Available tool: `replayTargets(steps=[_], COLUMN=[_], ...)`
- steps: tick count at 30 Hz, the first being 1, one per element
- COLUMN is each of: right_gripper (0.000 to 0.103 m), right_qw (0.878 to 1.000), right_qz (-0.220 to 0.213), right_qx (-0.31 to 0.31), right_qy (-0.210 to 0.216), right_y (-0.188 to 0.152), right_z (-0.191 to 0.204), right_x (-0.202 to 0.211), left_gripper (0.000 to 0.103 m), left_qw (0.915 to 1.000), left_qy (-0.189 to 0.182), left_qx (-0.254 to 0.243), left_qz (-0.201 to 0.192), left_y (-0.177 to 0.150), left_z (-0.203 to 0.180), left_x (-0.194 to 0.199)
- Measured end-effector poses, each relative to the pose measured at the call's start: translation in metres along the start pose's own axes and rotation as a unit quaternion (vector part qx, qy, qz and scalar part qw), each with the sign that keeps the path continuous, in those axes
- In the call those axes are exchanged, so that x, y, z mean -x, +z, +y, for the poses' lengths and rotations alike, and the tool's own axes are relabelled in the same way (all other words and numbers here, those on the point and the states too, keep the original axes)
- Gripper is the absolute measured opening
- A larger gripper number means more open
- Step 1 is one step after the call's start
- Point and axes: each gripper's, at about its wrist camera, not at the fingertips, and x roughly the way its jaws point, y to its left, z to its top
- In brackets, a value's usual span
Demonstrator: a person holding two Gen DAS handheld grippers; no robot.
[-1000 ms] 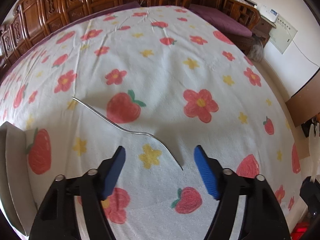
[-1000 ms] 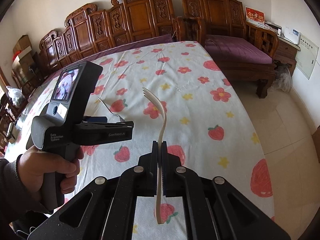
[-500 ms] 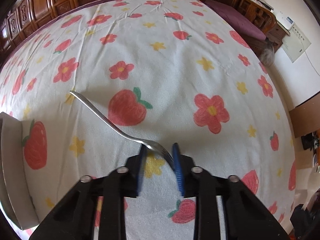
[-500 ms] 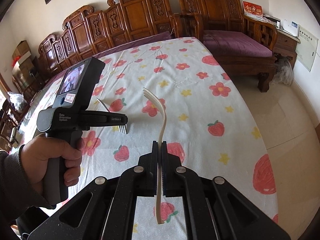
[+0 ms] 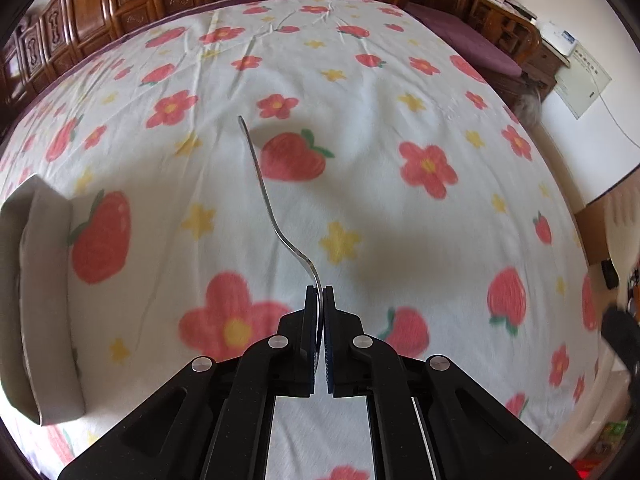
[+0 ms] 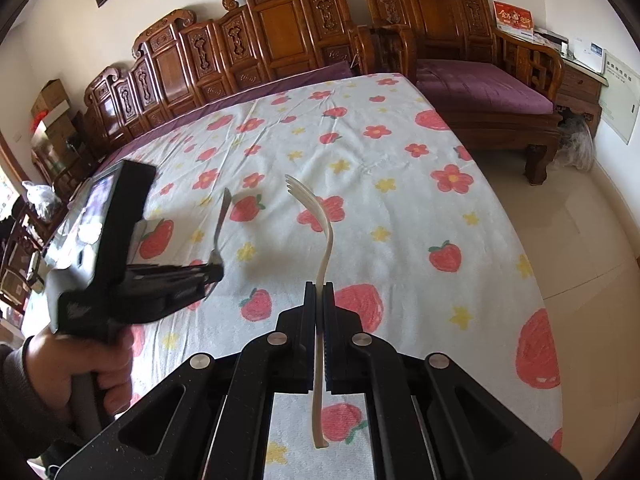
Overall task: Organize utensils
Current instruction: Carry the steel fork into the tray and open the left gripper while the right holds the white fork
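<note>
My left gripper is shut on the tine end of a metal fork and holds it lifted above the flowered cloth, handle pointing away and up. The fork also shows in the right wrist view, sticking up from the left gripper. My right gripper is shut on the handle of a white plastic fork, tines pointing up and away, above the cloth.
A grey tray or box lies on the cloth at the left edge. The flowered cloth covers the table. Carved wooden chairs stand behind, and tiled floor lies to the right.
My left gripper closed on the metal fork's tine end and lifted it off the cloth; the handle swung from lying flat at the left to pointing up. The right gripper kept holding the plastic fork.
</note>
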Motion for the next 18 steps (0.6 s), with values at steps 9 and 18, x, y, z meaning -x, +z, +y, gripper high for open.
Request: replayTargets(steps=[9,18], right_gripper=[0.004,0.004], right_qw=[1.000,0.999], right_qz=[0.004,0.006], right_qx=[0.010,0.023], right_qy=[0.014,0.035], right_y=[-0.001,-0.007], right_z=[0.010,0.025], right_x=[-0.001,0.000], left_gripper=[0.002,0.002], left_qw=[0.9994,0.9979], left_qy=[0.005,-0.005], left_qx=[-0.025,-0.047], left_qz=[-0.021,-0.044], left_y=[-0.026,-0.046], left_z=[0.018,0.030], left_x=[0.038,0.073])
